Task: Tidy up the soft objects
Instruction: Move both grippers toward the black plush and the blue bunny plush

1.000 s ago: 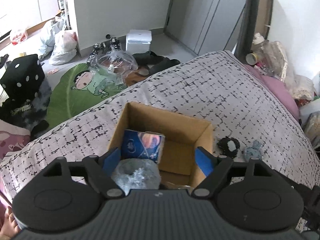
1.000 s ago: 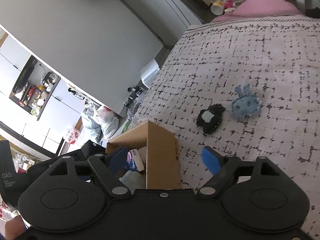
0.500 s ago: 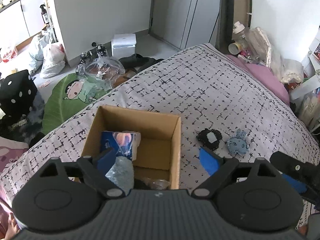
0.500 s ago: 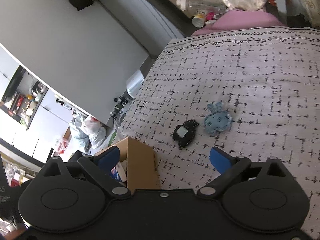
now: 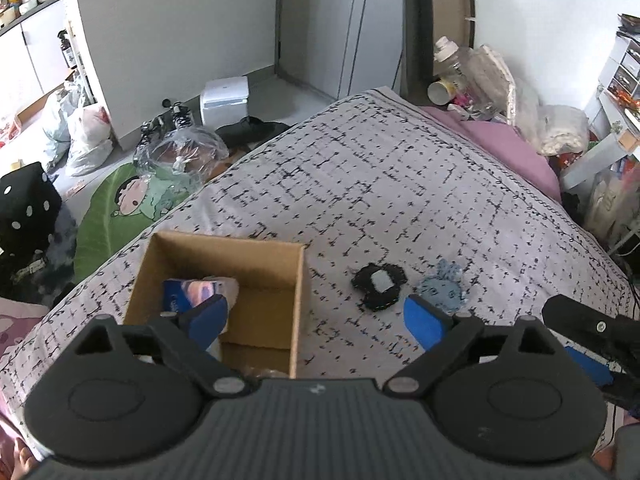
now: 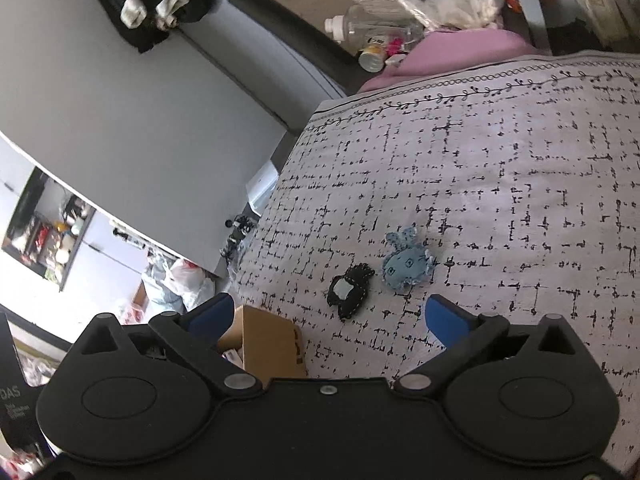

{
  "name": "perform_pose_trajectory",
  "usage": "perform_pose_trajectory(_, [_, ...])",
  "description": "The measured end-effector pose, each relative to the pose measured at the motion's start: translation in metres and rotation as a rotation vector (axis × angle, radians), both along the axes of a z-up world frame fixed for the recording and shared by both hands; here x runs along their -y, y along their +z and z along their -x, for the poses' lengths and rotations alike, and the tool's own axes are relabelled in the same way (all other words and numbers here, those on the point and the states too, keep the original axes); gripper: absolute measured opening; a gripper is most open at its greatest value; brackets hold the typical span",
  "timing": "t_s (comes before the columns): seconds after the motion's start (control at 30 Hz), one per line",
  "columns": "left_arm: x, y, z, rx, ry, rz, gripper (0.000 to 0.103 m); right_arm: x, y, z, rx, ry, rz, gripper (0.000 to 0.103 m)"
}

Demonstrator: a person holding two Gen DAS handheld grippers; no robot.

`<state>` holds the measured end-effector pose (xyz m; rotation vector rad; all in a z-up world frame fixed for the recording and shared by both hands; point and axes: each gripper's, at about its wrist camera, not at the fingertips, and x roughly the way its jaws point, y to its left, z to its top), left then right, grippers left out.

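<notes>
While my left gripper (image 5: 316,318) and right gripper (image 6: 326,314) were both spreading their jaws with nothing between the pads, the cardboard box (image 5: 298,280) stood nearest, on the patterned bedspread (image 5: 400,184), holding a blue-printed packet (image 5: 192,294). Just beyond my fingertips, right of the box, the black felt toy (image 6: 348,290) and the blue felt toy (image 6: 406,266) lay side by side on the cover, near each other but not touching.
</notes>
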<state>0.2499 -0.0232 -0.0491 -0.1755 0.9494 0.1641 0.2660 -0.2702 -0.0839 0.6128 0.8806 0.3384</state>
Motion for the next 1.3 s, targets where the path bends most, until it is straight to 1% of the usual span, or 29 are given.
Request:
perform_pose_trajectory(0.13, [0.009, 0.000, -0.008, 0.005, -0.008, 0.014, 0.094, 0.010, 0.002, -0.002, 0.012, -0.011, -0.024, 0.103])
perform_pose_trajectory(0.2, [0.011, 0.000, -0.012, 0.003, -0.010, 0.032, 0.094, 0.011, 0.000, -0.005, 0.021, 0.005, 0.000, 0.103])
perform_pose_trajectory(0.27, [0.014, 0.000, -0.016, 0.003, -0.018, 0.045, 0.094, 0.012, -0.003, -0.011, -0.002, 0.005, 0.043, 0.102])
perform_pose_trajectory(0.3, [0.015, -0.001, -0.019, -0.001, -0.011, 0.049, 0.094, 0.012, -0.003, -0.014, -0.006, 0.006, 0.047, 0.102])
perform_pose_trajectory(0.4, [0.018, -0.001, -0.024, -0.001, 0.002, 0.083, 0.094, 0.015, 0.001, -0.022, -0.001, 0.019, 0.039, 0.102])
perform_pose_trajectory(0.53, [0.021, -0.002, -0.032, 0.006, 0.008, 0.101, 0.094, 0.016, 0.003, -0.038, -0.012, 0.032, 0.057, 0.102])
perform_pose_trajectory(0.6, [0.021, -0.005, -0.035, 0.005, 0.021, 0.128, 0.094, 0.016, 0.003, -0.046, -0.023, 0.040, 0.066, 0.102])
perform_pose_trajectory(0.67, [0.023, -0.007, -0.039, 0.001, 0.027, 0.160, 0.093, 0.018, 0.001, -0.052, -0.038, 0.039, 0.067, 0.102])
perform_pose_trajectory(0.77, [0.026, -0.011, -0.044, 0.005, 0.037, 0.170, 0.093, 0.021, -0.003, -0.063, -0.058, 0.036, 0.058, 0.102])
perform_pose_trajectory(0.83, [0.028, -0.015, -0.047, 0.011, 0.044, 0.182, 0.091, 0.022, -0.009, -0.067, -0.049, 0.036, 0.052, 0.101])
perform_pose_trajectory(0.9, [0.029, -0.021, -0.051, 0.014, 0.048, 0.198, 0.089, 0.023, -0.018, -0.069, -0.044, 0.041, 0.036, 0.095])
perform_pose_trajectory(0.97, [0.031, -0.029, -0.057, 0.004, 0.048, 0.205, 0.084, 0.024, -0.030, -0.072, -0.068, 0.053, 0.000, 0.087])
perform_pose_trajectory(1.0, [0.032, -0.034, -0.060, -0.002, 0.050, 0.205, 0.083, 0.024, -0.035, -0.074, -0.078, 0.052, -0.005, 0.085])
perform_pose_trajectory(1.07, [0.033, -0.045, -0.066, -0.015, 0.062, 0.209, 0.077, 0.025, -0.042, -0.078, -0.101, 0.043, 0.001, 0.078])
perform_pose_trajectory(1.13, [0.033, -0.055, -0.071, -0.032, 0.068, 0.213, 0.072, 0.028, -0.048, -0.083, -0.113, 0.028, -0.015, 0.074])
perform_pose_trajectory(1.2, [0.035, -0.065, -0.076, -0.048, 0.073, 0.212, 0.071, 0.030, -0.056, -0.087, -0.133, 0.010, -0.025, 0.071])
perform_pose_trajectory(1.27, [0.037, -0.073, -0.081, -0.059, 0.070, 0.202, 0.067, 0.029, -0.063, -0.092, -0.155, 0.008, -0.026, 0.067])
perform_pose_trajectory(1.3, [0.038, -0.077, -0.084, -0.064, 0.072, 0.197, 0.067, 0.028, -0.067, -0.093, -0.165, 0.011, -0.025, 0.067])
